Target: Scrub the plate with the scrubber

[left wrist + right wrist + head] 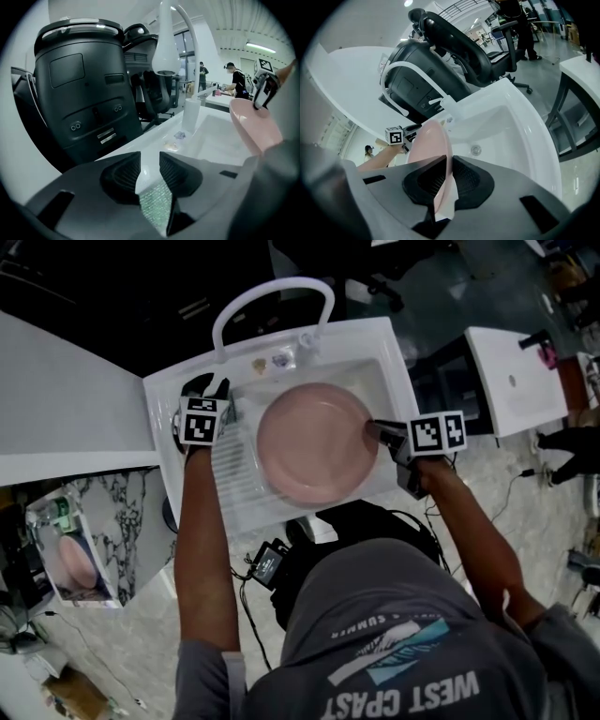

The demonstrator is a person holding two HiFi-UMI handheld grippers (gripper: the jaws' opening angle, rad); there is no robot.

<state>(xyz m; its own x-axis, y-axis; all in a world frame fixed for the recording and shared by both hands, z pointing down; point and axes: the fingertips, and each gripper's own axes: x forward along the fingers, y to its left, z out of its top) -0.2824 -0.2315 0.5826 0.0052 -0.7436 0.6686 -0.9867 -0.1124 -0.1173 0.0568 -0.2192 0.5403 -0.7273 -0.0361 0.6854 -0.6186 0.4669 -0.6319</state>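
Observation:
A round pink plate (317,442) is held up over the white sink (386,338). My right gripper (386,435) is shut on its right rim; in the right gripper view the plate's edge (433,138) runs between the two black pads (466,180). My left gripper (211,397) hovers over the ribbed drainboard at the sink's left. Its jaws stand apart, and the sparkly green scrubber (157,206) shows in the gap low between them, with no pad pressing on it. The left gripper view also catches the plate (253,124) at the right.
A white arched faucet (272,296) rises at the sink's back, with small items (270,362) on the ledge beside it. The drain (476,150) lies in the basin. A black office chair (79,93) stands behind the sink. A white table (516,381) is at the right.

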